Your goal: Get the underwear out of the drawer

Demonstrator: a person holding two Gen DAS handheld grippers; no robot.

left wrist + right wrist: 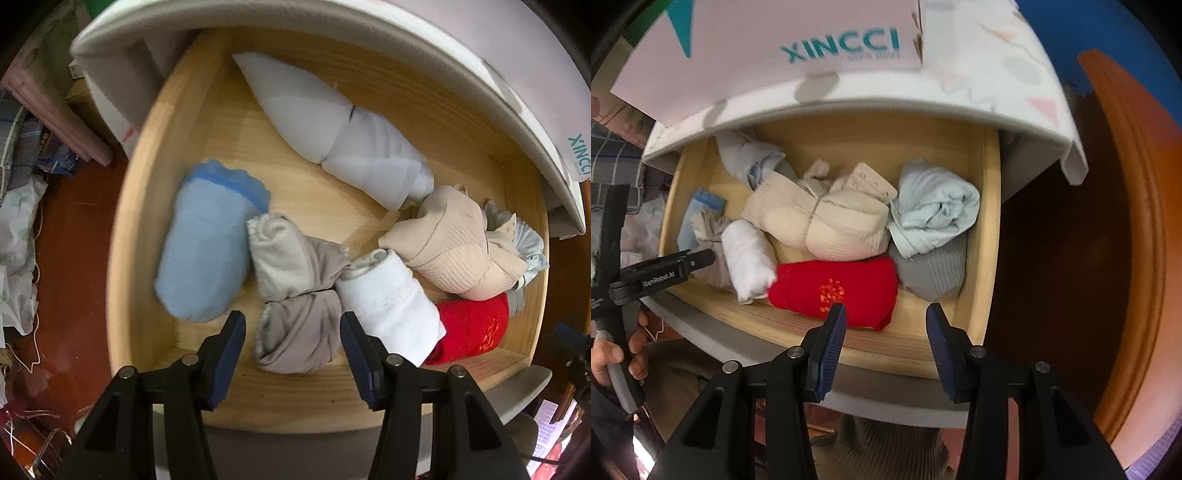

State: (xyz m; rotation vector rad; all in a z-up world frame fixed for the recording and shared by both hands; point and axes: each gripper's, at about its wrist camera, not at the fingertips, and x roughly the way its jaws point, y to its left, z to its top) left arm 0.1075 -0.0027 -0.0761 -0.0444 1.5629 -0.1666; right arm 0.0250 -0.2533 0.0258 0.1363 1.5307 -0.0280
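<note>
Left wrist view: left gripper, jaws part-open, nothing between pads, pointed down over the drawer, w/ the grey roll lying in line w/ the gap, not visibly touched. Blue roll just beside to the left; white roll touching grey on the right; red roll beyond that; beige bundle behind; long white bundle toward the back.

Right wrist view: right gripper, jaws narrower but apart, empty, over the drawer's front edge; red roll just past its left finger, grey ribbed piece past the gap, pale blue piece behind.

Step, by judgement: approach, no pick made yet; all underwear was in the drawer.

Next move calls for: lowering a gripper onto one roll, closing on its middle so it stays rolled, lifting clear of neighbours.
</note>
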